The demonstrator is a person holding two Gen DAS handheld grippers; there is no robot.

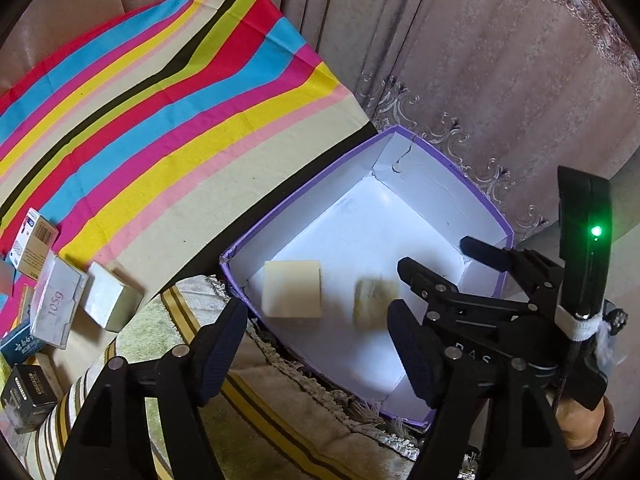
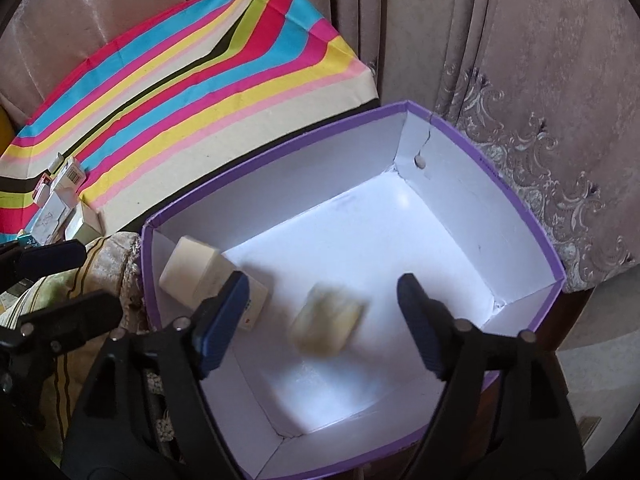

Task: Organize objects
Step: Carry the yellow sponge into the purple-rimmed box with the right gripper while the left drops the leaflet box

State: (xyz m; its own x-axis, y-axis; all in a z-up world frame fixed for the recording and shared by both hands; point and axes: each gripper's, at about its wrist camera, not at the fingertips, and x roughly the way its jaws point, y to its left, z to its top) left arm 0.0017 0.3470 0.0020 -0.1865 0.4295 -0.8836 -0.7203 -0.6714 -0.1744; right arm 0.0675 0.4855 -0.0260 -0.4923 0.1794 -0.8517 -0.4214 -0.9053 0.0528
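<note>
A purple box (image 1: 304, 184) (image 2: 532, 216) with a white inside stands open below both grippers. On its floor at the left lies a cream carton (image 1: 292, 288) (image 2: 192, 268). A smaller yellowish block (image 1: 376, 300) (image 2: 328, 320) in the middle of the floor looks blurred. My left gripper (image 1: 320, 344) hangs open over the box's near left edge, nothing between its fingers. My right gripper (image 2: 320, 316) is open above the yellowish block, its pads clear of it. In the left wrist view the right gripper (image 1: 436, 256) shows at the right, held by a hand (image 1: 576, 420).
A striped cloth (image 1: 160, 100) covers the surface left of the box. Several small cartons (image 1: 60, 304) (image 2: 60, 200) lie at its near left. A green-and-gold fringed fabric (image 1: 248, 408) sits under the left gripper. Pinkish embroidered curtains (image 2: 520, 60) hang behind.
</note>
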